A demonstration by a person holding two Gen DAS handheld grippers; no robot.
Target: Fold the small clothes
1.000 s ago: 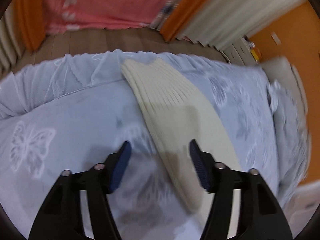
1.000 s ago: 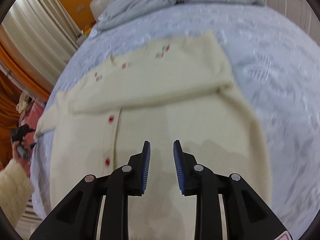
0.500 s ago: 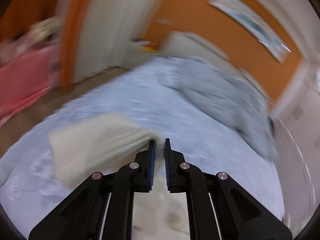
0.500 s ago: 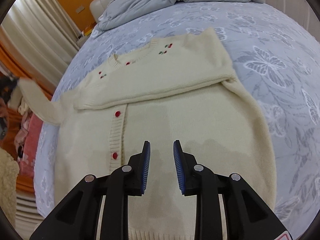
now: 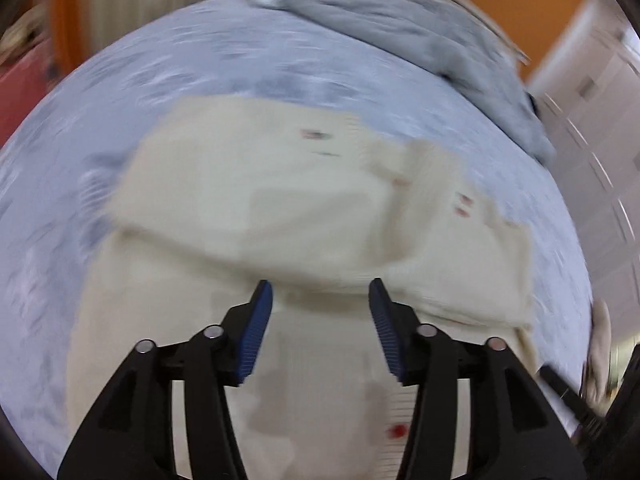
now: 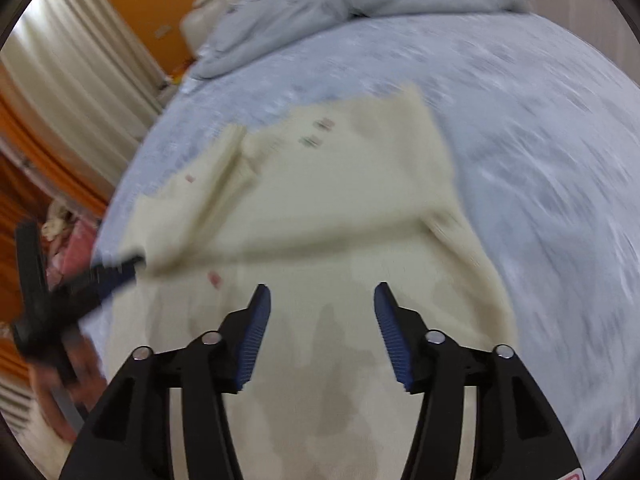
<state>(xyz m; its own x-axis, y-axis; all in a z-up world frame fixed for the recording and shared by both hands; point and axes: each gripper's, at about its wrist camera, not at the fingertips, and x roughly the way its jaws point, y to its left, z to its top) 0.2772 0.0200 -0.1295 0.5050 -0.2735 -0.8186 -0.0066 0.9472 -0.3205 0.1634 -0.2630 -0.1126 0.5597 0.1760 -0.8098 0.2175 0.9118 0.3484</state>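
While both tongs hang released, left gripper (image 5: 320, 300) & right gripper (image 6: 322, 304) w/ blue pads apart, gripping nothing, the cream knit cardigan w/ red buttons (image 5: 312, 216) lies flat on the pale-blue butterfly-print bedsheet (image 5: 208, 64), sleeves crossed over its chest. Sleeve step looks done; next prob. needs hem pinched & brought up. Only right view shows left tool (image 6: 104, 276) at garment's edge.

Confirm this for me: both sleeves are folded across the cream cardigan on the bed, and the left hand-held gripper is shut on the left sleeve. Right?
Not quite. The left hand-held gripper is open, jaws spread with nothing between them, as the left wrist view shows. The rest holds: both sleeves lie folded across the cream cardigan on the bed.
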